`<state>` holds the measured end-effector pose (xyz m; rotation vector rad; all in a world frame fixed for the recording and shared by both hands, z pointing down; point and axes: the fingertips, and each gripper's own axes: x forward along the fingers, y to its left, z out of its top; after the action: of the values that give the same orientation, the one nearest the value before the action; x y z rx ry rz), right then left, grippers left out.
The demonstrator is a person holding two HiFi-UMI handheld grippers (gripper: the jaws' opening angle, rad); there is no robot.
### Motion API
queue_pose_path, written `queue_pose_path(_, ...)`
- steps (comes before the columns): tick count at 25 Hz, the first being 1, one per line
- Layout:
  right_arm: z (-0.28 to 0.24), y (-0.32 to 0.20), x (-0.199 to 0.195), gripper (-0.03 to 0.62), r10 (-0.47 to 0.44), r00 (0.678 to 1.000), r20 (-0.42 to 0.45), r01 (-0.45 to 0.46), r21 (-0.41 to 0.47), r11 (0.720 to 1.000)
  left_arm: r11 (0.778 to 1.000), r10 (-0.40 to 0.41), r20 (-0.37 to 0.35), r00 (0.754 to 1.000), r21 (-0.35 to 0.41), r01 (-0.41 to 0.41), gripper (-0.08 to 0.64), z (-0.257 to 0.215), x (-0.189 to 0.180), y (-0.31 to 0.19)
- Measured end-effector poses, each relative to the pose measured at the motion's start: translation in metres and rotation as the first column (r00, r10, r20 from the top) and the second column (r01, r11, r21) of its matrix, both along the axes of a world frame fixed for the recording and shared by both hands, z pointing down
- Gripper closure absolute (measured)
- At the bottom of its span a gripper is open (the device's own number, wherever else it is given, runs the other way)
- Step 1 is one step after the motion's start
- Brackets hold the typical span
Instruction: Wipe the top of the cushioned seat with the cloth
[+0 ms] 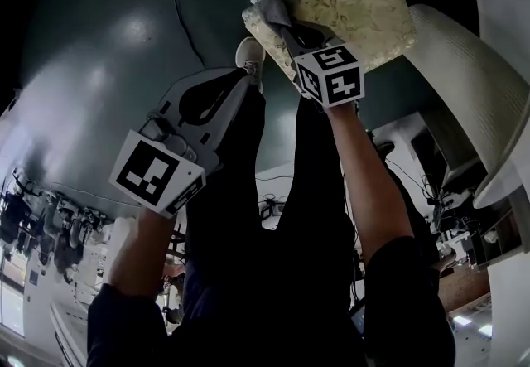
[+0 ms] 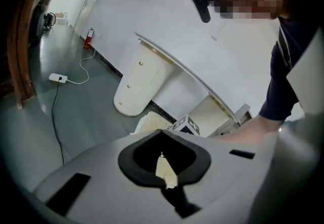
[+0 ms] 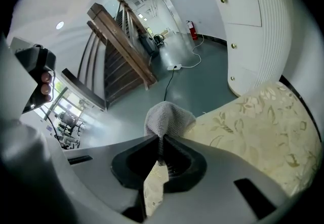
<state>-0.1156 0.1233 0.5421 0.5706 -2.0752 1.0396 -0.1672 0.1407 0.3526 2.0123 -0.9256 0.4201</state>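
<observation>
The cushioned seat [image 1: 356,1] is cream with a pale floral print and lies at the top right of the head view. A grey knitted cloth [image 1: 277,9] rests on its near-left corner. My right gripper [image 1: 287,26] is shut on that cloth. In the right gripper view the cloth [image 3: 169,119] bunches up out of the jaws [image 3: 161,139] at the cushion's [image 3: 253,122] edge. My left gripper [image 1: 236,84] hangs to the left of the seat, over the floor, shut with nothing in it. Its own view [image 2: 162,137] looks over the cushion's corner [image 2: 149,123].
A white curved cabinet [image 3: 253,31] stands right behind the seat. A power strip with its cable [image 3: 174,68] lies on the grey floor, and a wooden railing [image 3: 121,51] stands further off. The person's shoe [image 1: 248,55] is beside the seat's left corner.
</observation>
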Motion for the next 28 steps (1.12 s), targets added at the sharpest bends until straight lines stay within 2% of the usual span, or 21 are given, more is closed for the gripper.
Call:
queue_pose_path(4,0.001,0.007,0.014,0.552,0.013,1.000,-0.011,-0.013,-0.008,1.000,0.999,0.016,-0.026,1.000,0.029,-0.015,0.554,-0.005,0.011,-0.005)
queue_pose_path(8,-0.002,0.022,0.035,0.552,0.040,0.999,-0.013,-0.040,-0.021,0.999,0.998,0.059,-0.011,0.998,0.012,-0.059,0.554,-0.007,0.029,-0.003)
queue_pose_path(11,0.001,0.034,0.058,0.552,0.070,0.997,-0.014,-0.070,-0.034,0.997,0.997,0.071,-0.025,0.997,0.040,-0.070,0.554,-0.007,0.051,-0.007)
queue_pose_path(17,0.004,0.061,0.098,0.552,0.120,0.993,-0.007,-0.120,-0.063,0.991,0.991,0.135,-0.010,0.991,0.013,-0.135,0.554,-0.004,0.097,0.006)
queue_pose_path(22,0.006,0.083,0.129,0.552,0.135,0.991,-0.004,-0.135,-0.074,0.988,0.982,0.185,-0.039,0.982,0.029,-0.184,0.554,-0.005,0.140,0.011)
queue_pose_path(28,0.006,0.107,0.167,0.552,0.177,0.984,-0.010,-0.177,-0.102,0.979,0.972,0.234,-0.031,0.972,0.034,-0.233,0.554,-0.009,0.180,0.013)
